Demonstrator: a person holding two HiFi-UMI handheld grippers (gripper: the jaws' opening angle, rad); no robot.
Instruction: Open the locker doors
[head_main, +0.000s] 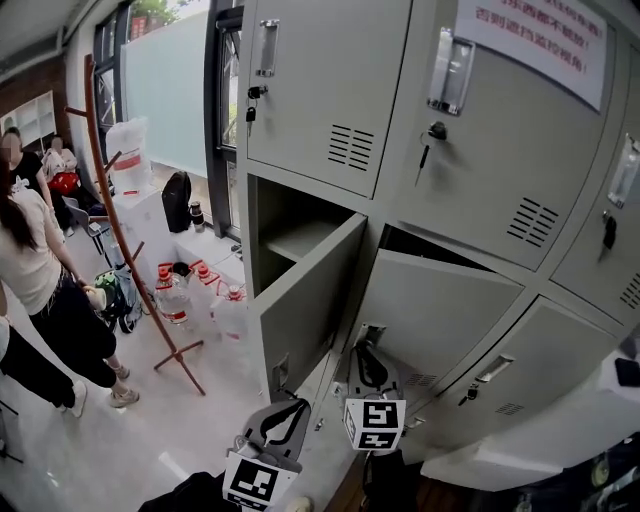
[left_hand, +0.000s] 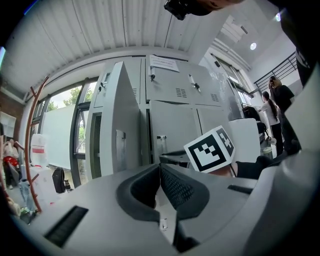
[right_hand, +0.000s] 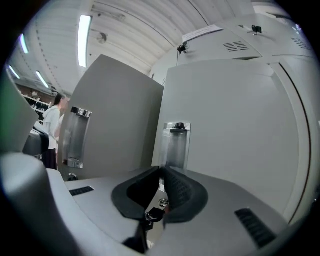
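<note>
The right gripper (right_hand: 161, 171) has its fingers (right_hand: 179, 189) drawn narrow, their tips pinched on the lower end of a door handle (right_hand: 175, 142). The key (right_hand: 152, 215) in that door's lock shows between them. The door (head_main: 440, 310) it holds stands ajar, in the middle of the second row of the lockers (head_main: 330, 90). The left gripper (left_hand: 160, 167) has its fingers pressed together on nothing. It sits near the bottom corner of the neighbouring door (head_main: 305, 310), which is swung wide open at the bank's left edge.
</note>
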